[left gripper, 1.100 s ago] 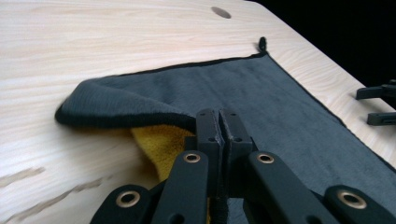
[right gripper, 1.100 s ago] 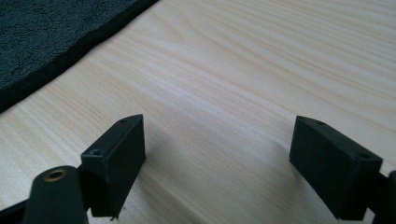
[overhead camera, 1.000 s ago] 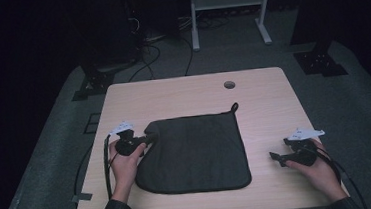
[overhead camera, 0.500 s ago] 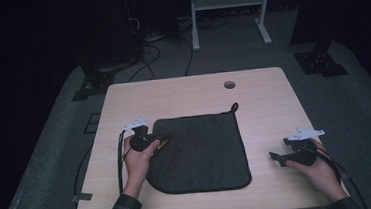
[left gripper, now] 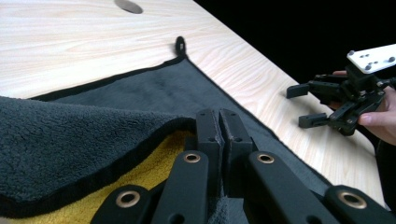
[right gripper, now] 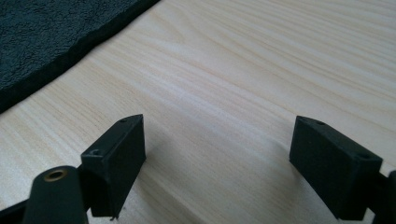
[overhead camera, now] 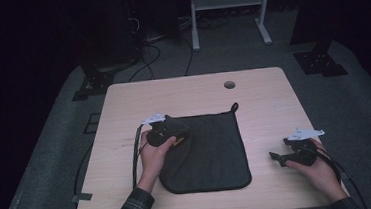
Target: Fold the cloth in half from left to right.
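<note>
Left tongs (left gripper: pixel 218 122) pinching dark towel (overhead camera: pixel 212 152) corner — folded inward, yellow underside showing

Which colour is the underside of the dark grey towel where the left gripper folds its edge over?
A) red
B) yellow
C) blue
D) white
B: in the left gripper view, the left gripper is shut on the lifted edge of the towel, and the turned-up underside below that edge is yellow.

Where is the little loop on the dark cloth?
In the high view the loop sticks out from the far right corner of the dark cloth, lying on the table just below the round hole.
</note>
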### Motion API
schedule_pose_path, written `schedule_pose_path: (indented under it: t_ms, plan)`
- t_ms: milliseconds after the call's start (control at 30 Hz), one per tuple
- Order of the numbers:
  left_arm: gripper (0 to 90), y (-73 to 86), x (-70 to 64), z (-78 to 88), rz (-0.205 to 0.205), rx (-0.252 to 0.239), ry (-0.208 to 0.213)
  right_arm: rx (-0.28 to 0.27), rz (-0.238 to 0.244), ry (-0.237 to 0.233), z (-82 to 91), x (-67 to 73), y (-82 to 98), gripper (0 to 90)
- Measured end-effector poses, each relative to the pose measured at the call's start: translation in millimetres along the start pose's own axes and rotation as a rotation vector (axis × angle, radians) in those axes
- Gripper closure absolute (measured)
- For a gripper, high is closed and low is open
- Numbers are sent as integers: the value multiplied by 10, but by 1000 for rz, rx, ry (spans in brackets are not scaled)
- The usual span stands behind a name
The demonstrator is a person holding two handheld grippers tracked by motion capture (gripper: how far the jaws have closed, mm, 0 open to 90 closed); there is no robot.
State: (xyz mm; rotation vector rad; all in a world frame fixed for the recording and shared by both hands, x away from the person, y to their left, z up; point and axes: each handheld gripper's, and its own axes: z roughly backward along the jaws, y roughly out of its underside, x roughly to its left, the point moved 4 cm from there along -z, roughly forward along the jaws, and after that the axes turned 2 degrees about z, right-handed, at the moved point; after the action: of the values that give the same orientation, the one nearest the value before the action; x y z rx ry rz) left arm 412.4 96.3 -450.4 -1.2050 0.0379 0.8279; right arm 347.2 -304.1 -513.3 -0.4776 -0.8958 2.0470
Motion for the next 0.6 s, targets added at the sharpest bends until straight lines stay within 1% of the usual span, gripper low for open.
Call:
schedule_pose_path:
  t_ms: [67,200,400,467,500,600]
  plan:
    - [879,-9,-26,-54,0,-2,11,0,0,0,0,0,0,173]
    - [880,-21,-57,-176,-4,10,28,0,2,-1,0,2,0,173]
    - [880,-56,-116,-345,10,15,55,0,2,-2,0,3,0,173]
    - [880,-65,-140,-405,8,18,66,0,2,-2,0,2,0,173]
    - [879,-68,-164,-467,11,23,76,0,2,-2,0,2,0,173]
    - [879,-65,-198,-555,9,36,88,0,3,-2,1,3,0,173]
